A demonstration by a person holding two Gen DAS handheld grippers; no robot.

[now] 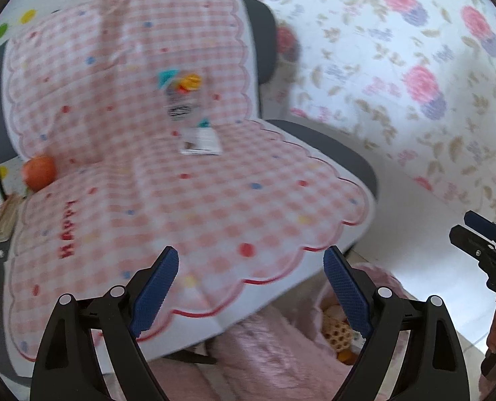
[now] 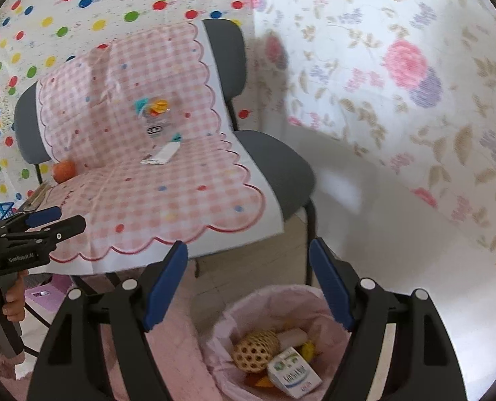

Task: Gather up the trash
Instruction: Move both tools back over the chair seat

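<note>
A clear plastic wrapper [image 1: 182, 95] with colourful print leans on the chair back; it also shows in the right wrist view [image 2: 154, 113]. A small white packet [image 1: 201, 140] lies flat on the seat below it, also in the right wrist view [image 2: 161, 154]. An orange fruit [image 1: 39, 172] sits at the seat's back left, also in the right wrist view [image 2: 64, 171]. A bin with a pink bag [image 2: 248, 307] stands on the floor and holds a woven ball [image 2: 256, 351], a small carton [image 2: 293, 376] and other bits. My left gripper [image 1: 251, 287] is open and empty over the seat's front edge. My right gripper [image 2: 248, 287] is open and empty above the bin.
The grey chair [image 2: 274, 167] is draped with a pink checked cloth [image 2: 167, 200]. Floral sheeting [image 2: 398, 83] covers the wall at right, dotted sheeting [image 2: 64, 16] the back. A blue basket [image 2: 2, 210] sits far left. The bin [image 1: 335, 330] shows under the left gripper's right finger.
</note>
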